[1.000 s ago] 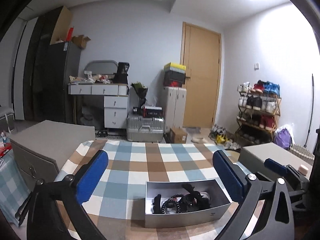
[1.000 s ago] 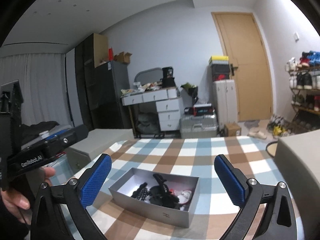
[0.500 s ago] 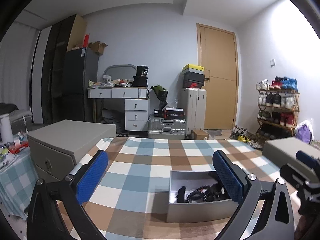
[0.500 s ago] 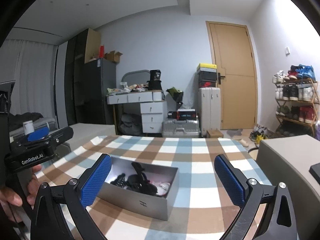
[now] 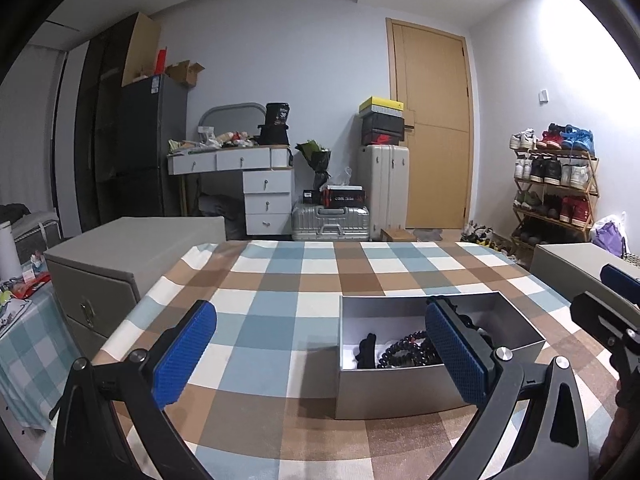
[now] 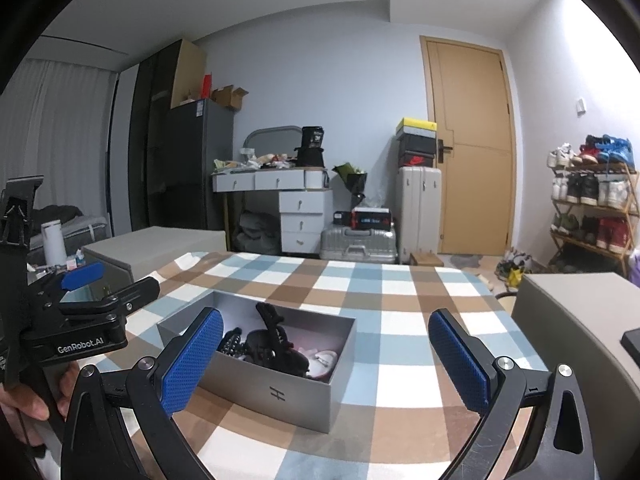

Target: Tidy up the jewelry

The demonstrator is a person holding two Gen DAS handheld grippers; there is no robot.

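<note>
Open grey box [image 6: 280, 388], lidless, rectangular, sits flat on the checked cloth, small logo on its near wall in the right wrist view. Inside: a black claw clip [image 6: 276, 340] in the middle, dark beads [image 5: 404, 350] beside it, and a pale pink item [image 6: 320, 356] toward the right end. Contents lie tangled, touching one another.

Left gripper [image 5: 320, 344] — blue-padded jaws spread wide, holding nothing; grey open box [image 5: 436, 364] on checked tablecloth [image 5: 280, 280], right pad overlapping it; inside — dark bead strands [image 5: 404, 350], black item; right gripper [image 5: 612, 312] at right edge.
</note>
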